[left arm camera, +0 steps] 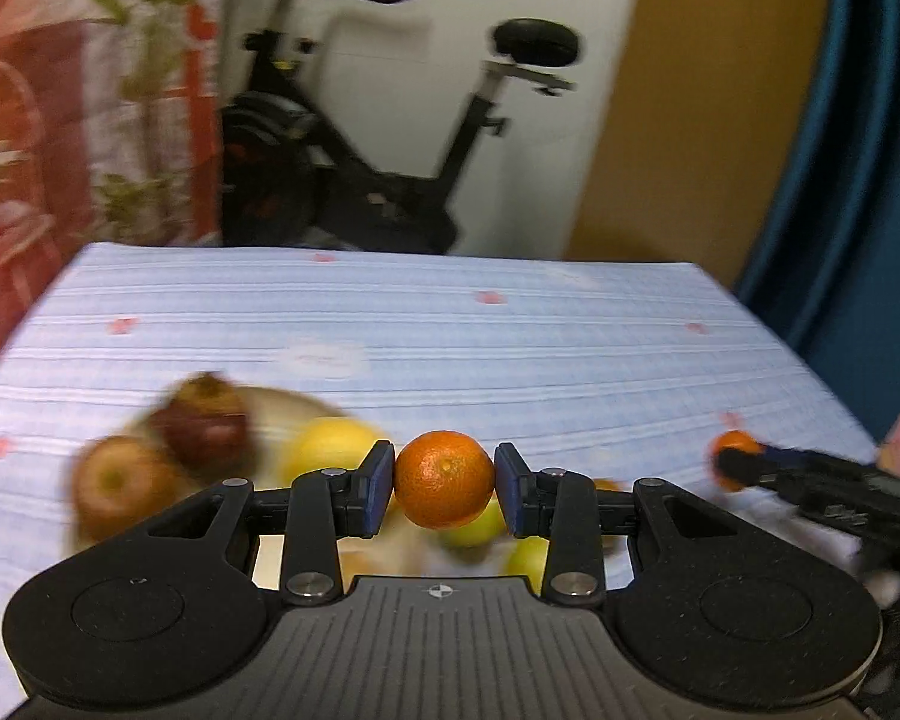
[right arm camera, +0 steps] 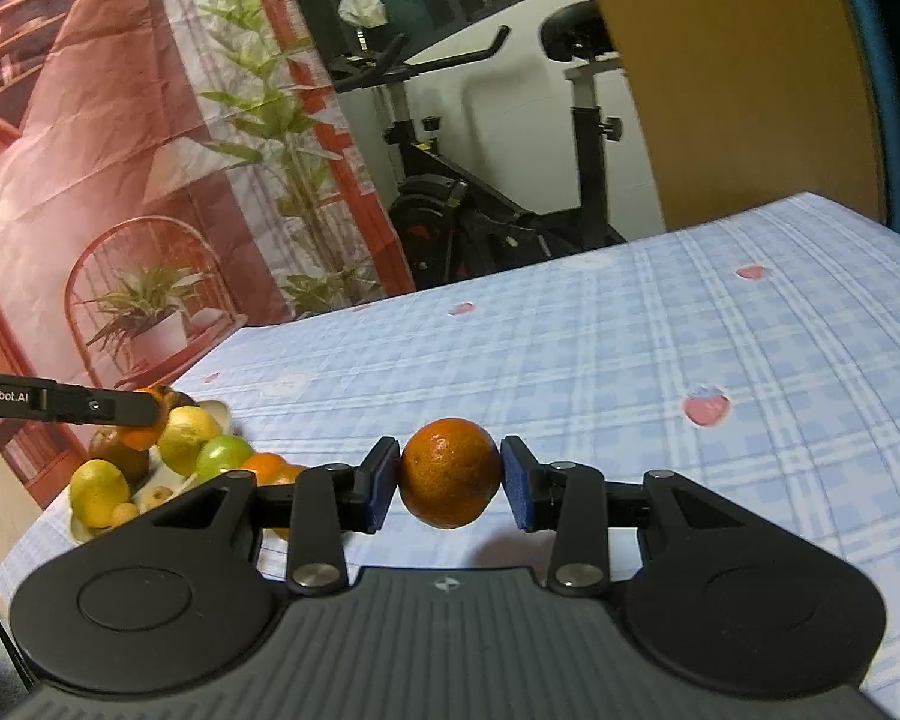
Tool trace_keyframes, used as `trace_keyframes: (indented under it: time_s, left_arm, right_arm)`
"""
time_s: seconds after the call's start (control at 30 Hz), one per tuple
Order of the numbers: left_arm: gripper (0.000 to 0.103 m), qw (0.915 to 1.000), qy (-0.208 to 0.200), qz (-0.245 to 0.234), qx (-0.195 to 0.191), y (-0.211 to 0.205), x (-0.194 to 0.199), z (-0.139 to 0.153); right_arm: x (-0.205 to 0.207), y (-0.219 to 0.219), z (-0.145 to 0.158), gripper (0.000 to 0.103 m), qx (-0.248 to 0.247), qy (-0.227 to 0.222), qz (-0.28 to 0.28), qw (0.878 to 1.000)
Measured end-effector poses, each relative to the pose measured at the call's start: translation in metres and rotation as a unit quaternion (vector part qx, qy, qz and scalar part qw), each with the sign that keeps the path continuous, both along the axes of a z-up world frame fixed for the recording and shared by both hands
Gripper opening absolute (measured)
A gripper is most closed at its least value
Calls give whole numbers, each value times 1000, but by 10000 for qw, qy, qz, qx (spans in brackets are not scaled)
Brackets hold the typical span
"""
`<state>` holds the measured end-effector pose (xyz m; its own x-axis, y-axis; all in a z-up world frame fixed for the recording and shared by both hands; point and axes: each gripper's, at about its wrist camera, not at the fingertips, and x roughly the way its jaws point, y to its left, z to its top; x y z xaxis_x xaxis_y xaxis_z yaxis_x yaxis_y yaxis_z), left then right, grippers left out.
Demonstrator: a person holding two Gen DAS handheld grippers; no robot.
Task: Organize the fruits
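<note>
Plainly, left gripper (left arm camera: pixel 444 489), marked "GenRobot.AI", and right gripper (right arm camera: pixel 450 480) each clamp an orange.

Premises: a domestic room in a home. Evidence: a black exercise bike (right arm camera: pixel 498 180) stands against a white wall; a counter (right arm camera: pixel 660 348) is covered with a pale blue checked cloth carrying small pink motifs; a printed backdrop (right arm camera: pixel 120 150) shows a red interior with potted plants; a teal curtain (left arm camera: pixel 858 168) hangs beside an ochre wall panel (left arm camera: pixel 702 102).
</note>
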<state>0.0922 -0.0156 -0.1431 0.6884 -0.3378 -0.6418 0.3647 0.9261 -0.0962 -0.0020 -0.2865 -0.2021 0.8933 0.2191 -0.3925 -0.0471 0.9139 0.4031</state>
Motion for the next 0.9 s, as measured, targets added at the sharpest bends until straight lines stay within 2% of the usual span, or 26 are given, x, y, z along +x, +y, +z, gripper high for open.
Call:
trace_keyframes:
  time_s: [0.17,0.37,0.63,0.8,0.9]
  left_arm:
    - [38,9990,84,421,-141,45,10,13]
    - [38,9987,129,454,-178,58,17,6]
    - [39,9984,310,480,-12,64,28,-17]
    - [39,9984,341,457,53,66,33,-25]
    - [39,9985,354,406,41,68,34,-26]
  right_arm:
    - [7,26,21,40,-292,-114,365,9988]
    - [27,81,45,40,-840,-245,1202,9889]
    - [59,174,48,40,-1695,-140,2397,9558]
    - [74,216,33,40,-2048,60,2861,9360]
    - [83,229,24,40,-2090,186,3005,9304]
